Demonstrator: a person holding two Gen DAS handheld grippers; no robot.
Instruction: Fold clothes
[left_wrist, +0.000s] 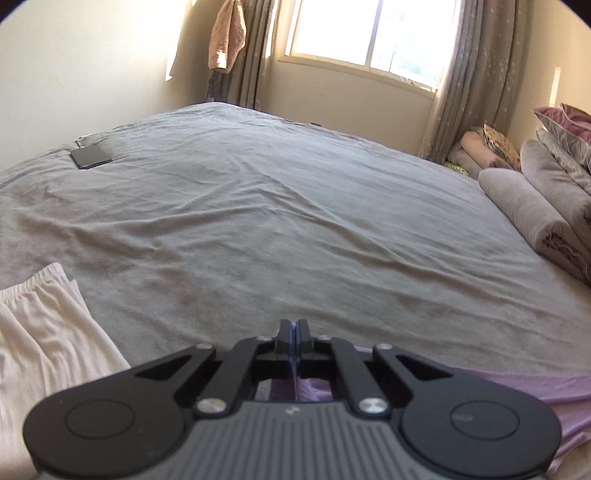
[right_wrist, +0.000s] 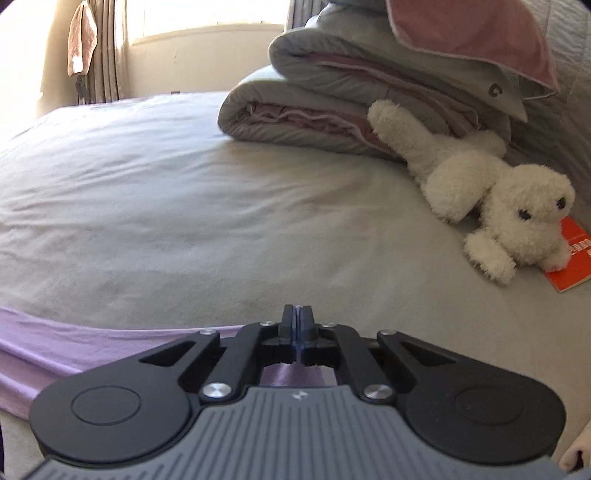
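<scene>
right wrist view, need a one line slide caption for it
Right gripper, fingers shut, poised over a lilac garment on the grey bed, beside a white plush dog and folded quilts.

Lilac garment (right_wrist: 55, 339): thin, smooth, pale purple cloth; lies flat at the near edge of the grey bed (left_wrist: 277, 206), mostly hidden under the camera housings; its far edge runs as a taut line, with soft folds toward the near left in the right wrist view.
White garment (left_wrist: 40, 332): pale pinkish-white, elastic gathered band at the far end; lies spread with long creases, left of the lilac one, apart from it.
</scene>
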